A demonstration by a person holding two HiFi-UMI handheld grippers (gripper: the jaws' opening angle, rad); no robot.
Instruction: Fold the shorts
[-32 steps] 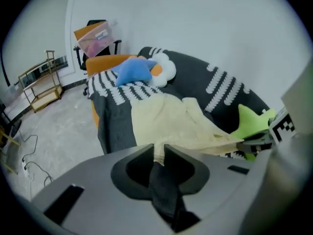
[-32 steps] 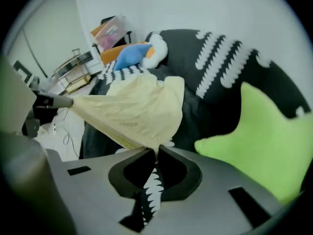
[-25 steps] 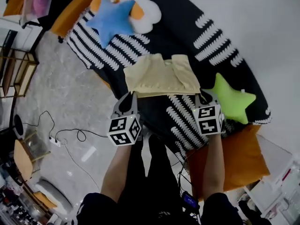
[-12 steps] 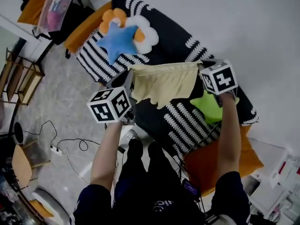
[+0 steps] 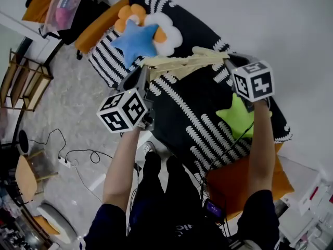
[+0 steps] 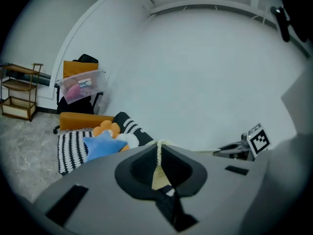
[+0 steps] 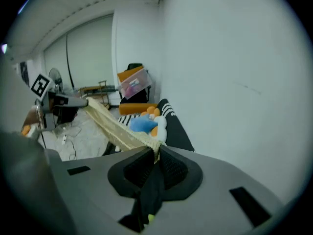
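Head view shows the pale yellow cloth shorts (image 5: 182, 65) raised clear above the black blanket with white stripes (image 5: 197, 103). They are pulled into a taut band between the left gripper (image 5: 142, 79) and the right gripper (image 5: 229, 62), each with its jaws pinched tight on one end of the cloth. For a clean fold, I judge both hands should be level so the band carries no twist, then lay it flat on bare blanket, apart from the green star cushion (image 5: 240, 116), before doubling it over.

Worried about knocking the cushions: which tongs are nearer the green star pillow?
Right. The right tongs hang beside the green star pillow; the left tongs are across the shorts, by the blue star pillow.
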